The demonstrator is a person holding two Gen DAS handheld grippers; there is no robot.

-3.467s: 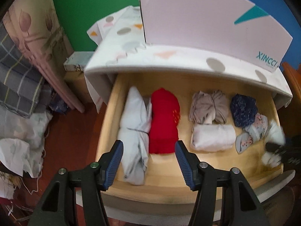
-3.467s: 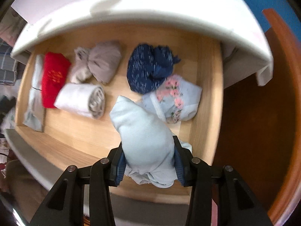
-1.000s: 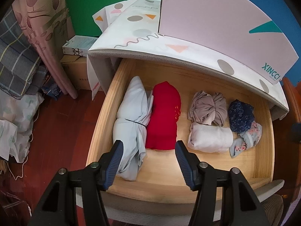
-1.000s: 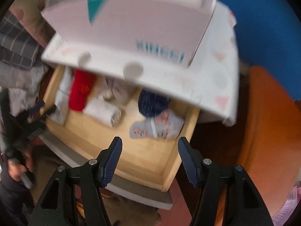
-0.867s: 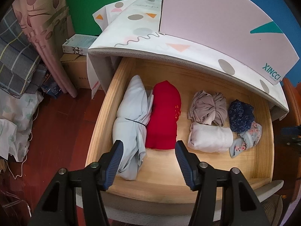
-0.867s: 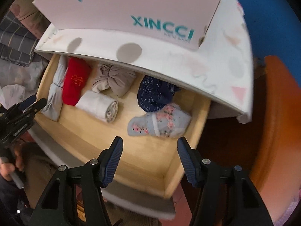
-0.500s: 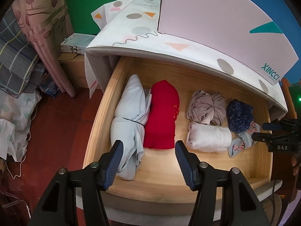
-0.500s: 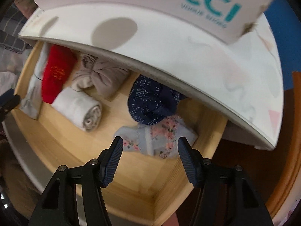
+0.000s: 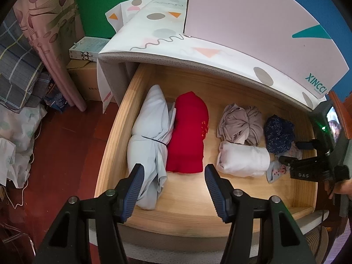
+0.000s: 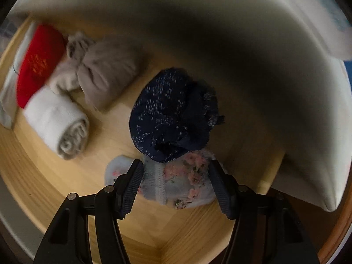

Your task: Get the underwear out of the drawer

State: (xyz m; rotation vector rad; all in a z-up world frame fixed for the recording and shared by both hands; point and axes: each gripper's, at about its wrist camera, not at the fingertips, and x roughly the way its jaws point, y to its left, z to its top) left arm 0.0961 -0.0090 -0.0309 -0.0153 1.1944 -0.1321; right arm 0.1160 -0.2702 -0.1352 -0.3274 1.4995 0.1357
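Note:
The wooden drawer [image 9: 191, 206] stands open with several rolled garments inside. My right gripper [image 10: 176, 178] is open and low in the drawer's right end, its fingers straddling the pale blue floral underwear [image 10: 182, 184], with the navy speckled underwear [image 10: 171, 114] just beyond. The right gripper also shows in the left wrist view [image 9: 292, 151] over the floral piece [image 9: 275, 171]. My left gripper [image 9: 172, 184] is open and empty above the drawer's front, near a pale blue bundle [image 9: 149, 145] and a red roll [image 9: 189, 136].
A beige knotted piece [image 9: 239, 123] and a white roll [image 9: 242, 159] lie mid-drawer. A patterned cloth top [image 9: 167, 37] with a pink XINCCI box [image 9: 253, 26] overhangs the drawer's back. Cardboard boxes [image 9: 88, 50], curtains and fabric piles stand on the red floor at left.
My right gripper, which held a pale blue garment 3.5 s ago and then came back empty, has dropped into the drawer's right end around the floral underwear. The left gripper has barely moved.

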